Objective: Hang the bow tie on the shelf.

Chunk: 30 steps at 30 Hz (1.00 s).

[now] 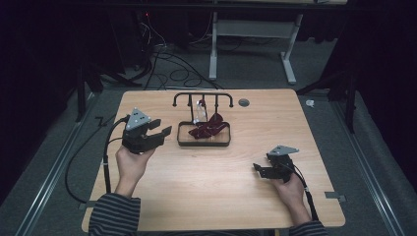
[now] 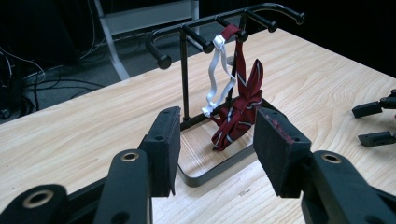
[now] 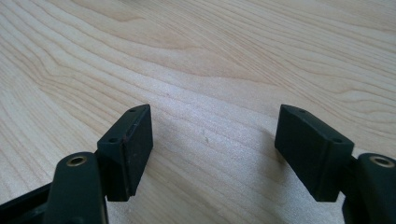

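On the left of the wooden table (image 1: 211,191), a person's left hand is holding the left gripper (image 1: 156,129) raised off the surface, its jaws standing apart with nothing between them, and pointing it toward the middle of the table. In the left gripper view, the two foam-faced pads (image 2: 164,144) are framing the target.

At the centre back, a black metal rack (image 1: 202,98) with short pegs is rising from a rectangular wire base. A dark red bow tie (image 2: 240,109) with thin pale stripes is hanging from one of the pegs by its white elastic strap (image 2: 215,79), its lower end drooping into the base.

The bow tie is looking light, soft and floppy; it will likely crumple and swing rather than resist. The knotted middle seems the firmest place to pinch, and the strap will probably need lifting up and off the peg.

On the right, the right gripper (image 1: 260,169) is resting low near the table edge, its jaws also apart and empty over bare wood.

No brand, label or readable writing is showing anywhere.
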### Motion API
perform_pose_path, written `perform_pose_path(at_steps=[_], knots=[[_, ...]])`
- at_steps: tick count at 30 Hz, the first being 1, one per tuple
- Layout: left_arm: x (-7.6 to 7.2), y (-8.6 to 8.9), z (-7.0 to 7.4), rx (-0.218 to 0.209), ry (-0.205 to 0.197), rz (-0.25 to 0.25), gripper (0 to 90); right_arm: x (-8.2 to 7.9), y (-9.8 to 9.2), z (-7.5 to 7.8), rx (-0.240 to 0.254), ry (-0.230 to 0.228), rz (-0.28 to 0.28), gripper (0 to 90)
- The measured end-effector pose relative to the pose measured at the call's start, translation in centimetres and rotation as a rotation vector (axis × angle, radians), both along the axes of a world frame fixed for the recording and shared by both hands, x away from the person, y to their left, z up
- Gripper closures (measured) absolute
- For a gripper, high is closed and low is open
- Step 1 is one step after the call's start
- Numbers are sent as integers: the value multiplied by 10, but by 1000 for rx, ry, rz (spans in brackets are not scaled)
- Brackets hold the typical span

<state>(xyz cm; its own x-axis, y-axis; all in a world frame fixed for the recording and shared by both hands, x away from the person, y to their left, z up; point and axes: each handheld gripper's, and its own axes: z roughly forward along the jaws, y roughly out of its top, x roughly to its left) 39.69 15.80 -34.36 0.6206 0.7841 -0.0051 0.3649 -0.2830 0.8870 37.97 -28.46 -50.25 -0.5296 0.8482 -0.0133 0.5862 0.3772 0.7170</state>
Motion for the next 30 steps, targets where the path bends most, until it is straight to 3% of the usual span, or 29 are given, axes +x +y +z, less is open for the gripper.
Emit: perform_pose_path(at_steps=[13, 30], knots=[[-9, 11, -18, -35, 27, 23, 520, 0, 0, 0, 1, 1, -2, 291], [-33, 36, -39, -85, 41, 66, 520, 0, 0, 0, 0, 2, -2, 291]])
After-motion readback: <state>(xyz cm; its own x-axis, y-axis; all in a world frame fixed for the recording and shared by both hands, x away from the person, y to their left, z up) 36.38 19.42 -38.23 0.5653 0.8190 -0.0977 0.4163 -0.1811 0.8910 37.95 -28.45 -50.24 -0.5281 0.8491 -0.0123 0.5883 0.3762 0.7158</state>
